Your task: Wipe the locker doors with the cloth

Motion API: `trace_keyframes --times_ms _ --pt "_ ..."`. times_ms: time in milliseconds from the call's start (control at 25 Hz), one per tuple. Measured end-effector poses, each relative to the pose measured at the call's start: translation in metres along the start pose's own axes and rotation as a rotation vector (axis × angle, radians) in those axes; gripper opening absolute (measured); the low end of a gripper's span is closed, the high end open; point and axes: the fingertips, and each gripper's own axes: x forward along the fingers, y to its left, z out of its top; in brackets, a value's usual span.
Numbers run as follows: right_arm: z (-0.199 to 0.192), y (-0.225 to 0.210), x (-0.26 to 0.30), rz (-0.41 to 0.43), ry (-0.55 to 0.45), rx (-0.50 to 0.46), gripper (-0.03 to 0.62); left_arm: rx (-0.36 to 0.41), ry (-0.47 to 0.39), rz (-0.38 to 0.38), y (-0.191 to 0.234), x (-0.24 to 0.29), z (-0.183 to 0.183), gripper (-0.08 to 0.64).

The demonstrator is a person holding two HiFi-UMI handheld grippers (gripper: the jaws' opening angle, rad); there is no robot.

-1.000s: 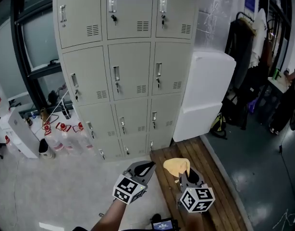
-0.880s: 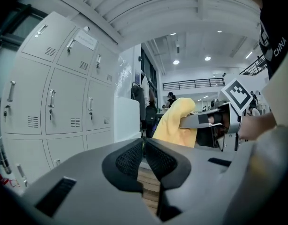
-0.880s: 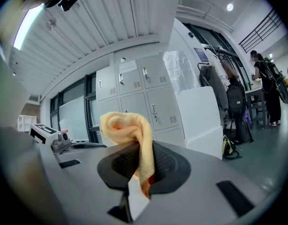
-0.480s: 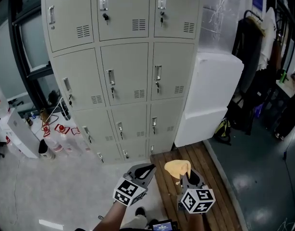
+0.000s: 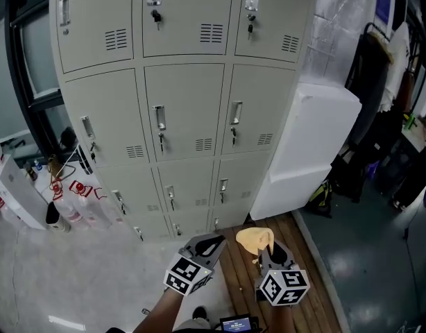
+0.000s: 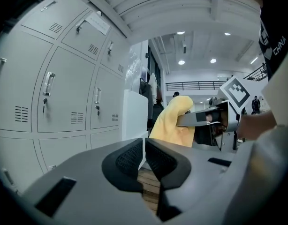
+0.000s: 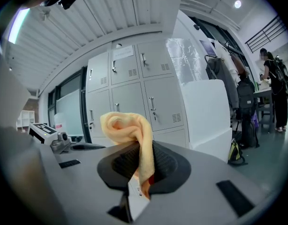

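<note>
A pale grey bank of lockers (image 5: 185,109) fills the upper head view, each door with a handle, key and vent. The same lockers (image 7: 134,93) stand ahead in the right gripper view. My right gripper (image 5: 267,250) is shut on a yellow cloth (image 5: 254,238), which bunches up above its jaws, and the cloth (image 7: 130,130) hangs over the pads there. My left gripper (image 5: 211,242) is beside it, low in front of the lockers, jaws closed together with nothing between them. In the left gripper view the cloth (image 6: 174,123) and right gripper (image 6: 200,118) show to the right.
A tall white appliance (image 5: 307,144) stands right of the lockers. A wooden platform (image 5: 241,283) lies below the grippers. Bottles and cables (image 5: 74,200) sit on the floor at the left. Coats hang on a rack (image 5: 379,82) at the far right.
The head view has moved closer to the lockers and they now fill more of the frame. Both grippers keep the same pose, the right one still holding the cloth.
</note>
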Motion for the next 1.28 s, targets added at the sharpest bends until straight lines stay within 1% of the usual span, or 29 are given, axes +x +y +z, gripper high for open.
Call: trace_keyframes --times_ms 200,400,600,760,880,1040,1200,1280 --pt "0.004 -0.004 0.022 -0.008 0.011 -0.002 0.072 -0.026 0.009 -0.002 0.019 0.012 -0.003 0.032" --pt "0.008 -0.023 0.039 -0.002 0.017 0.003 0.072 -0.016 0.020 -0.006 0.024 0.038 -0.002 0.032" --pt "0.014 -0.053 0.061 0.032 0.026 0.011 0.072 -0.021 0.028 0.029 0.031 0.073 0.002 0.032" --pt "0.024 -0.086 0.083 0.079 0.035 0.010 0.072 -0.022 0.036 0.075 0.034 0.110 0.008 0.032" --pt "0.040 -0.112 0.096 0.123 0.040 0.006 0.072 -0.034 0.035 0.122 0.033 0.139 0.021 0.032" --pt "0.071 -0.146 0.104 0.184 0.058 0.007 0.072 -0.045 0.042 0.175 0.021 0.173 0.048 0.032" --pt "0.104 -0.178 0.104 0.218 0.069 0.018 0.071 -0.062 0.064 0.200 0.003 0.201 0.075 0.032" --pt "0.118 -0.188 0.106 0.230 0.072 0.025 0.072 -0.051 0.076 0.206 -0.002 0.210 0.088 0.032"
